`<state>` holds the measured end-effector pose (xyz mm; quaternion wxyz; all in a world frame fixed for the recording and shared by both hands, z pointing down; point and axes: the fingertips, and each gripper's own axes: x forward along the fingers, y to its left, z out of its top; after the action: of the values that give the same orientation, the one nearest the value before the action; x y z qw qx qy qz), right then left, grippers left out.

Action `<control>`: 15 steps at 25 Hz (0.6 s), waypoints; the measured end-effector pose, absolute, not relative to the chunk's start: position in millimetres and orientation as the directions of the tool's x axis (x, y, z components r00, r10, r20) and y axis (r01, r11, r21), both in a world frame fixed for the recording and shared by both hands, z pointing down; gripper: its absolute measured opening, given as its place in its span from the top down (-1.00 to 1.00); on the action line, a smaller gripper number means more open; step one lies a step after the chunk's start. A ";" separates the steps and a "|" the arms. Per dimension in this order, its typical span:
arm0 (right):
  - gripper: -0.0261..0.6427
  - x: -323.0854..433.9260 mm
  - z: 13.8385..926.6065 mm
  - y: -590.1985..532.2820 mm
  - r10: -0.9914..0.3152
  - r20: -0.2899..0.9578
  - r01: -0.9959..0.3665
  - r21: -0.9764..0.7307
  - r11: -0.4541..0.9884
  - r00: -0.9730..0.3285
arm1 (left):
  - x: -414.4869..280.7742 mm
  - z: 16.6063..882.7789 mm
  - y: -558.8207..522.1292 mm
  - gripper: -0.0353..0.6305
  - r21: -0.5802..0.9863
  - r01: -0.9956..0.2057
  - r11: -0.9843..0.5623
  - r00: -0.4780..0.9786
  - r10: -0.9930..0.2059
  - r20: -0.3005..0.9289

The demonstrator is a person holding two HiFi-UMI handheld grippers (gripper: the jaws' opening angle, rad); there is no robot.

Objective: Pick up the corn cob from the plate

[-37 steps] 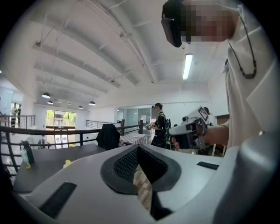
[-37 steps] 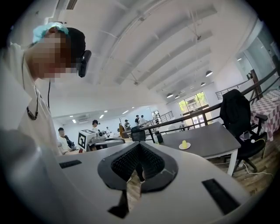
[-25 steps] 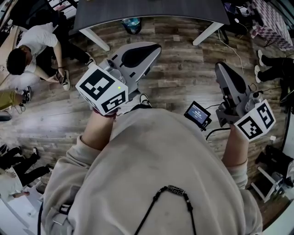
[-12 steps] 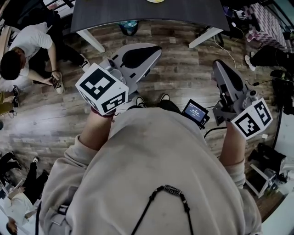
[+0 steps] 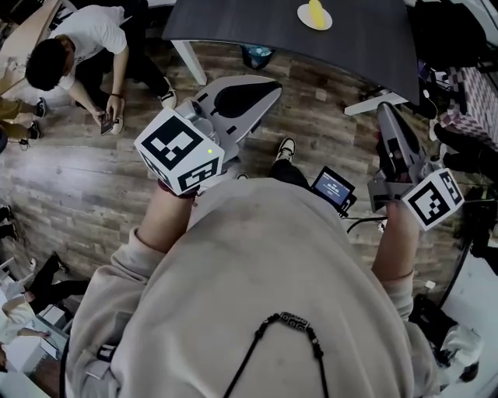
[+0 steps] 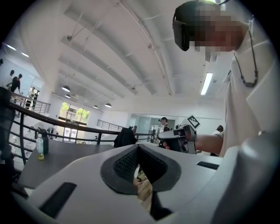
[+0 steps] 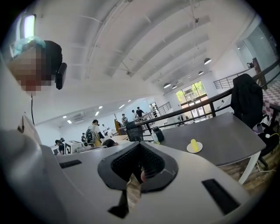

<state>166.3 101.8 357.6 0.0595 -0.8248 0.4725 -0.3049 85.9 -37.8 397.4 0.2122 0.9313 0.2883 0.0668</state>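
While the person holds both arms out ahead, neither gripper touches anything. L gripper (image 6: 138,147): jaws closed, dark ribbed pads meeting at the tip, nothing btwn them. R gripper (image 7: 139,145): jaws closed too, pads together, empty.

Head view, looking steeply down: each gripper is a white shell w/ a black-and-white marker cube at the wrist end. Both hang over wood floor (image 5: 78,179), short of the bench (image 5: 257,23). L gripper is left of centre, tip toward the bench edge. R gripper is at far right, tip pointing up-frame toward a white bench leg.

Only container in sight is a small white plate (image 5: 327,21). It sits on the dark grey bench top at the top of the head view, right of centre. On it is one yellow corn cob (image 5: 315,11), nothing else. Can't tell whether the cob lies flat or stands on end. Plate and cob are well apart from both grippers.

R gripper view: plate and cob show just right of the closed tip, further off on the bench, w/ bare bench top all round the plate. A bottle (image 7: 154,136) stands toward the bench's far left side.

Other bits: the person's beige top fills the lower head view, and a small lit screen (image 5: 333,189) sits near the R forearm. Another person (image 5: 74,47) crouches on the floor, top left.
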 end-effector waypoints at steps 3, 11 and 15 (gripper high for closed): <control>0.90 187.3 359.7 95.8 -0.828 0.443 -0.759 -0.387 -0.523 0.345 | 96.1 397.4 -41.7 0.89 0.429 0.481 -0.764 0.842 0.539 0.016; 0.90 277.5 364.0 103.5 -0.855 0.415 -0.756 -0.437 -0.487 0.311 | 175.8 397.3 -31.8 0.89 0.417 0.441 -0.795 0.859 0.508 0.059; 0.90 321.4 367.9 120.8 -0.866 0.405 -0.742 -0.475 -0.472 0.292 | 219.2 382.9 -9.9 0.89 0.399 0.453 -0.797 0.851 0.520 0.072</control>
<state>321.4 120.8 367.9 0.0981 -0.7978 0.5041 -0.3159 219.2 -9.9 382.9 0.1870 0.9437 0.2577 0.0894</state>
